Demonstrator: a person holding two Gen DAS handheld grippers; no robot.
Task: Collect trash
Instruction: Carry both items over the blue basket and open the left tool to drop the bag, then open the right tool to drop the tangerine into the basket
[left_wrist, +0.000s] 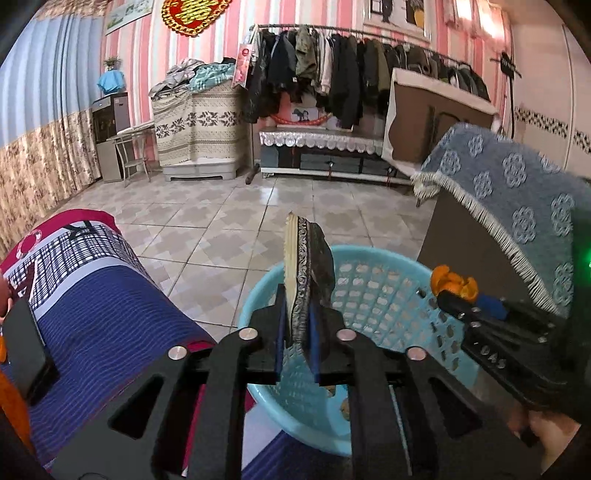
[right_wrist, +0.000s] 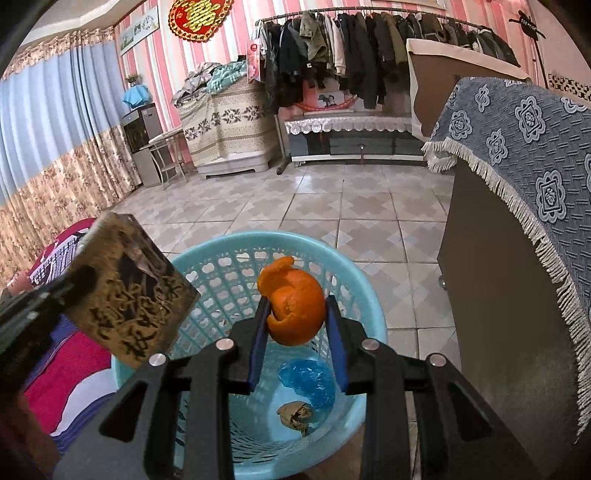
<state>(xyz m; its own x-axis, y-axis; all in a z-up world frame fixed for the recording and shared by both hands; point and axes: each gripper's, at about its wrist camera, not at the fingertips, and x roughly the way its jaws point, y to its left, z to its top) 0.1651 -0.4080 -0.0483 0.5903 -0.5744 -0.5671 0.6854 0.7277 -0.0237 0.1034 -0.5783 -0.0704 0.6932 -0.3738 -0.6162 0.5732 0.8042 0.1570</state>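
A light blue plastic basket (left_wrist: 384, 295) stands on the tiled floor below both grippers; it also shows in the right wrist view (right_wrist: 207, 273). My left gripper (left_wrist: 299, 317) is shut on a flat black and gold box (left_wrist: 308, 266), held edge-on over the basket's near rim. The same box (right_wrist: 129, 295) shows at the left of the right wrist view. My right gripper (right_wrist: 297, 325) is shut on an orange peel (right_wrist: 295, 302) and holds it above the basket. It shows at the right of the left wrist view (left_wrist: 452, 286). Inside the basket lie a blue plastic wrapper (right_wrist: 308, 380) and a brown crumpled scrap (right_wrist: 295, 411).
A bed with a blue, white and red cover (left_wrist: 92, 295) lies to the left. A brown cabinet draped with a blue fringed cloth (right_wrist: 517, 177) stands close on the right. A clothes rack (left_wrist: 351, 74) and covered furniture (left_wrist: 199, 122) line the far wall.
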